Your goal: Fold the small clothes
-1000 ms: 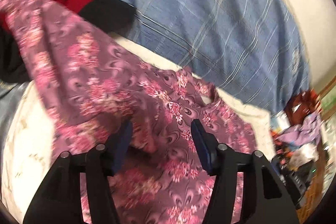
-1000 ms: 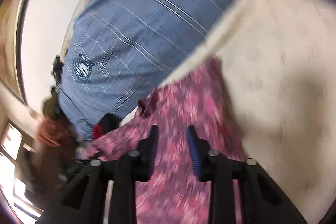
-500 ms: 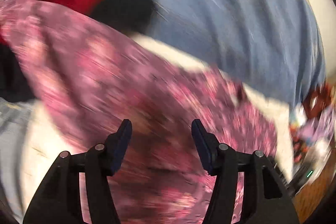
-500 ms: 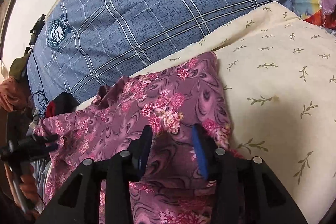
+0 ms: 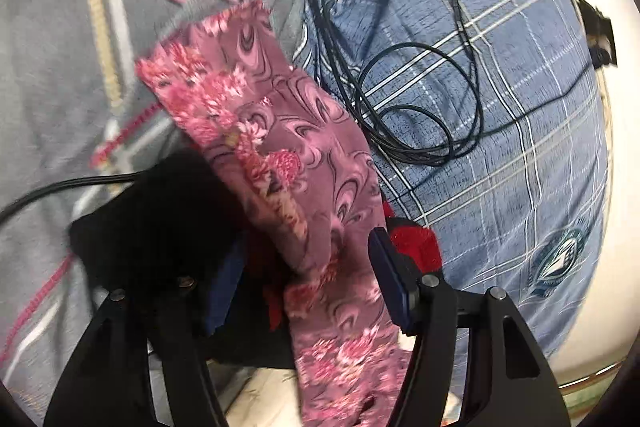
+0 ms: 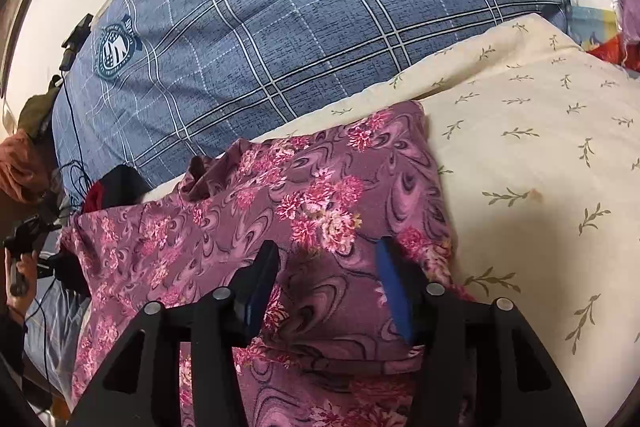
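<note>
A purple floral garment point(image 6: 320, 187) lies on the cream leaf-print sheet point(image 6: 540, 147), its right side folded in. My right gripper point(image 6: 326, 247) hovers just over that folded part; its jaws are opening and the pads press on nothing. In the left wrist view one long sleeve of the garment point(image 5: 288, 147) runs up and left across a black cloth point(image 5: 160, 219) and a red cloth point(image 5: 416, 239). My left gripper point(image 5: 308, 243) straddles the sleeve, jaws wide and opening slightly, not pinching it. A hand holds the left gripper point(image 6: 20, 255) at the far left of the right wrist view.
A blue plaid pillow point(image 6: 280, 7) lies behind the garment, with loose black cables point(image 5: 420, 107) coiled on it. A grey blanket point(image 5: 48, 67) with a pink star lies to the left. Cluttered bags and cloths point(image 6: 600, 7) sit at the far right.
The left gripper swept sideways from over the garment's body to its sleeve by the black and red cloths. The right gripper's jaws widened and it settled over the folded part.
</note>
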A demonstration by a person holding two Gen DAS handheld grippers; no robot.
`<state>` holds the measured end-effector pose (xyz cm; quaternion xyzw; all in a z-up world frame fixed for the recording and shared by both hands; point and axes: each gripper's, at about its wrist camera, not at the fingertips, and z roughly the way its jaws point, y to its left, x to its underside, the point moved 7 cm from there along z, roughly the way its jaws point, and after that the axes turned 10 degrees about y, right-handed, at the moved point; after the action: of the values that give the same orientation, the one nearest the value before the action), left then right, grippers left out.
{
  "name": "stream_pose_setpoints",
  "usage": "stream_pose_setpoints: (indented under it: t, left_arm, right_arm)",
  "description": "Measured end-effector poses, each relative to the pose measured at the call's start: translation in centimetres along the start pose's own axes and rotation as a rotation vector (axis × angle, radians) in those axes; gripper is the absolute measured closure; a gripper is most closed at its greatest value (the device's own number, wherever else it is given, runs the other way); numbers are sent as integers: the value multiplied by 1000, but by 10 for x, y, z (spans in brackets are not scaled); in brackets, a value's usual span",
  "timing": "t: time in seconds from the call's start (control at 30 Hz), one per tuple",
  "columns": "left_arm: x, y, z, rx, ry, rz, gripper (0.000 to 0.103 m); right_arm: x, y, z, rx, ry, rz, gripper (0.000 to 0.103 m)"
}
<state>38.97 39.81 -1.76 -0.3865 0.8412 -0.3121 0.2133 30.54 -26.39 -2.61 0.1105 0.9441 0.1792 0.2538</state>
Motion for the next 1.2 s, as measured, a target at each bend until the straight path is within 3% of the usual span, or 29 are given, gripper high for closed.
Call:
stream_pose_setpoints:
  t: [0.07, 0.1, 0.13, 0.17, 0.33, 0.43, 0.73, 0.87, 1.03, 1.13, 1.2]
  left_arm:
    - [-4, 2, 0, -11, -8, -2, 44]
    - [-3, -1, 1, -1, -12, 0, 51]
    - [-3, -4, 5, 14, -14, 5, 85]
    - [-4, -7, 8, 29, -8, 12, 100]
    - [7, -20, -17, 36, -65, 24, 100]
    - [25, -43, -34, 35, -93, 90, 100]
    - [146, -149, -50, 68, -59, 420, 100]
    - [206, -194, -18, 81, 1, 525, 100]
    - [286, -229, 59, 70, 160, 598, 100]
    - [333, -232, 114, -27, 245, 653, 99]
    - [365, -223, 149, -140, 306, 703, 88]
  right_arm:
    - [0, 2, 1, 1, 3, -10, 44]
    - [0, 3, 1, 1, 4, -15, 43]
    - [0, 4, 2, 2, 6, -22, 41]
    - [0, 5, 2, 4, 7, -26, 40]
    - [0, 5, 2, -7, 6, -30, 38]
    - [0, 5, 1, -18, 4, -25, 38]
    - [-1, 4, 0, -33, -1, -21, 38]
    - [-1, 3, -1, -47, -5, -15, 38]
    - [0, 2, -1, -64, -9, -7, 38]
    - [0, 1, -2, -85, -13, 3, 38]
    - [0, 0, -3, -103, -17, 12, 38]
